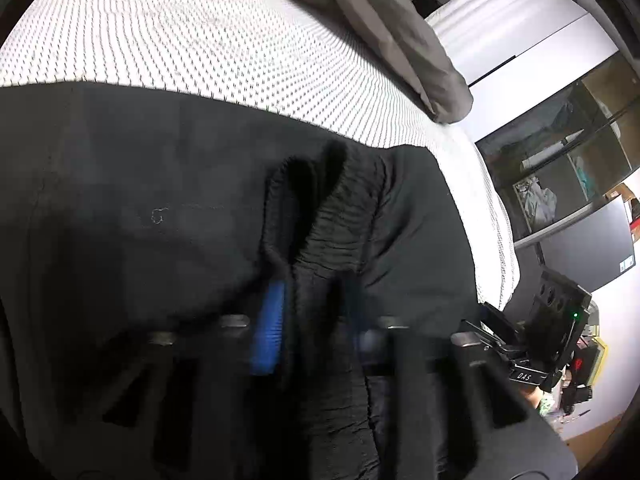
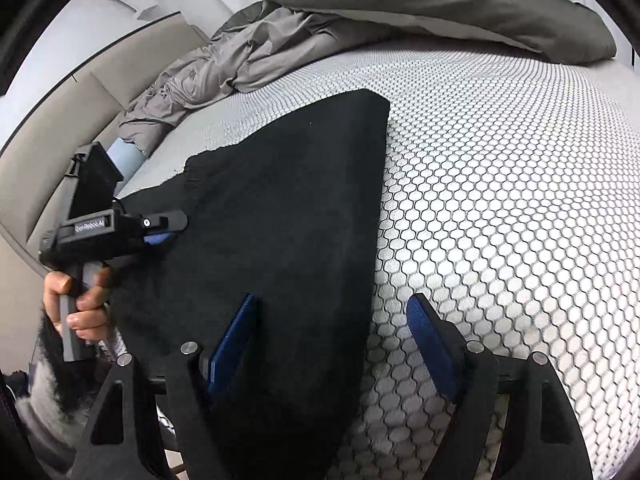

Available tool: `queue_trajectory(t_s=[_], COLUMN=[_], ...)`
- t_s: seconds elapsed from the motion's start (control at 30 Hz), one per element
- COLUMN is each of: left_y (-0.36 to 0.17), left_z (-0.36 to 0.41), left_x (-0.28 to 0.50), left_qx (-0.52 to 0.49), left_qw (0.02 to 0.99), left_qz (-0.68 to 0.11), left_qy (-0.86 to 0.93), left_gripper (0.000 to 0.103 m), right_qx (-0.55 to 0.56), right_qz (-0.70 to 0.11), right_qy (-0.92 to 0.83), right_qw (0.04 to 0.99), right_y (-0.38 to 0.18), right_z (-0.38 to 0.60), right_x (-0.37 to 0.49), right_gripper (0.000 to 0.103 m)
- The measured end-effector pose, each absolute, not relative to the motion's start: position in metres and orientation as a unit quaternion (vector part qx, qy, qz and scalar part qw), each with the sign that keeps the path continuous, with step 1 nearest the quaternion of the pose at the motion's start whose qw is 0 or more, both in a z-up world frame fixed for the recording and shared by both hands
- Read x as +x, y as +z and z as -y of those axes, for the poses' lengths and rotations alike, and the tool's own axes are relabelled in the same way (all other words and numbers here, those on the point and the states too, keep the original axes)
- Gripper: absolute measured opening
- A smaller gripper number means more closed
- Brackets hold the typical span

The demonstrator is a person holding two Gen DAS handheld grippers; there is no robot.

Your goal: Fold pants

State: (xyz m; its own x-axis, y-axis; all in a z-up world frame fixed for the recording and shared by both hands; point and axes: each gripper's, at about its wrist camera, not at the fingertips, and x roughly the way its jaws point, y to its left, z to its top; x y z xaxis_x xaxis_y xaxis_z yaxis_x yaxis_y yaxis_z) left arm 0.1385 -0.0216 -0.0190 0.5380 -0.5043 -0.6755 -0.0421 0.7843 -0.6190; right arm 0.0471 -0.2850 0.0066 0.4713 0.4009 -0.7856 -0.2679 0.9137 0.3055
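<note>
Mattress with honeycomb cover carries rumpled grey bedding. Black pants lie folded flat. Left claw pinches their ribbed waistband; right claw gapes wide.

Left gripper clamped, right gripper spread wide.
The left fingers pinch close together, pointing toward 12 o'clock; in the right view a bare hand grips its handle at 9 o'clock. The right fingers stand apart, holding nothing.

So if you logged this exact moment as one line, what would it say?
task: fold pants | left gripper: shut on black pants | right gripper: open over pants edge | surface: mattress
</note>
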Motion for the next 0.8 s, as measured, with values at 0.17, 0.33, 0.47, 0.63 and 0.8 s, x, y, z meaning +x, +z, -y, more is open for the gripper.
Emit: queue_trajectory(t_s=[0.17,0.33,0.47,0.63,0.8], left_y=[0.012,0.042,0.035,0.001,0.01], left_z=[0.016,-0.037,-0.088,-0.113,-0.108], left_x=[0.119,0.083,0.07,0.07,0.064], left_qx=[-0.263,-0.264,-0.235,-0.261,-0.231], left_qw=[0.857,0.885,0.899,0.867,0.875], left_qz=[-0.411,-0.358,-0.369,-0.424,-0.426], left_qy=[-0.163,-0.139,-0.031,-0.009,-0.003], left_gripper=[0.007,0.007,0.009,0.024,0.025], right_qx=[0.063,0.06,0.04,0.007,0.059], right_qz=[-0.47,-0.45,-0.445,-0.489,-0.493], right_qy=[0.178,0.178,0.191,0.181,0.245], right_qw=[0.862,0.873,0.874,0.853,0.833], right_y=[0.007,0.027,0.034,0.011,0.012], right_z=[0.266,0.241,0.215,0.208,0.22], right_x=[0.062,0.071,0.074,0.076,0.055], right_gripper=[0.081,0.081,0.082,0.082,0.082])
